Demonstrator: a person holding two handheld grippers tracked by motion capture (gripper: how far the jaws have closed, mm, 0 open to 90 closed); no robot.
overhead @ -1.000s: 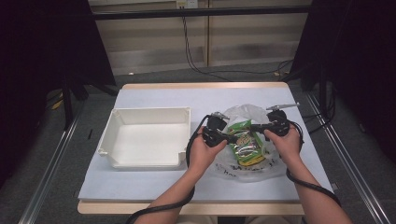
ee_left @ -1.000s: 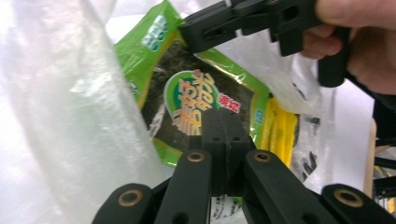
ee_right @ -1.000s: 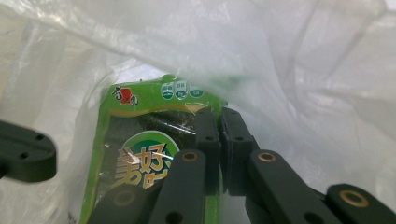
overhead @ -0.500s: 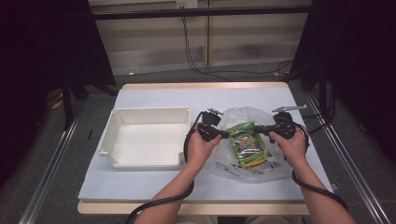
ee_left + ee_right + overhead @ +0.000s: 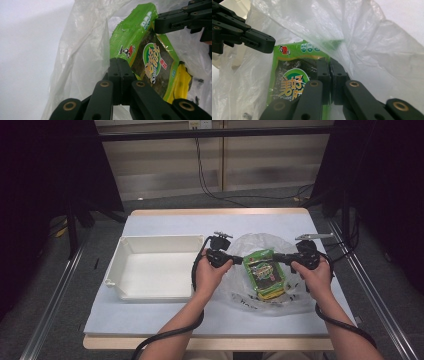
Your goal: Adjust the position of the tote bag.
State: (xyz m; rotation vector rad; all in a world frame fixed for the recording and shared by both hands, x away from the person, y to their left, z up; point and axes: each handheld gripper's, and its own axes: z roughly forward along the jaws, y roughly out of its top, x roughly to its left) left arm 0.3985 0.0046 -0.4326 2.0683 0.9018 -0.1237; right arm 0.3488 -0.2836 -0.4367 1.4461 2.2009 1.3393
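Seaweed snack packet (image 5: pixel 264 272), glossy green foil with a yellow strip at its near end, lies at the mouth of a clear plastic bag (image 5: pixel 260 297) on the right half of the desk (image 5: pixel 165 320), its long axis running from the person's side toward the far edge and tilted a little. The packet sits directly between the two grippers, so neither hand is clearly the nearer; the opening of the bag must be spread sideways, left and right, for the packet to come free.

Nearest the camera, the person's forearms come in from the bottom edge. The left gripper (image 5: pixel 239 259) has its fingers (image 5: pixel 119 75) pressed together on the thin, crinkled film of the bag at the packet's left edge. The right gripper (image 5: pixel 279 257) mirrors it: its fingers (image 5: pixel 329 75) are clamped on the film at the packet's right edge, the wrinkled translucent sheet billowing up beside them in the right gripper view. Whether either pair also pinches the packet's foil cannot be told.

Left of the bag, well apart from it, stands a white rectangular plastic bin (image 5: pixel 152 270), open-topped with smooth walls. Beyond, the pale blue desk cover reaches the far wooden edge.
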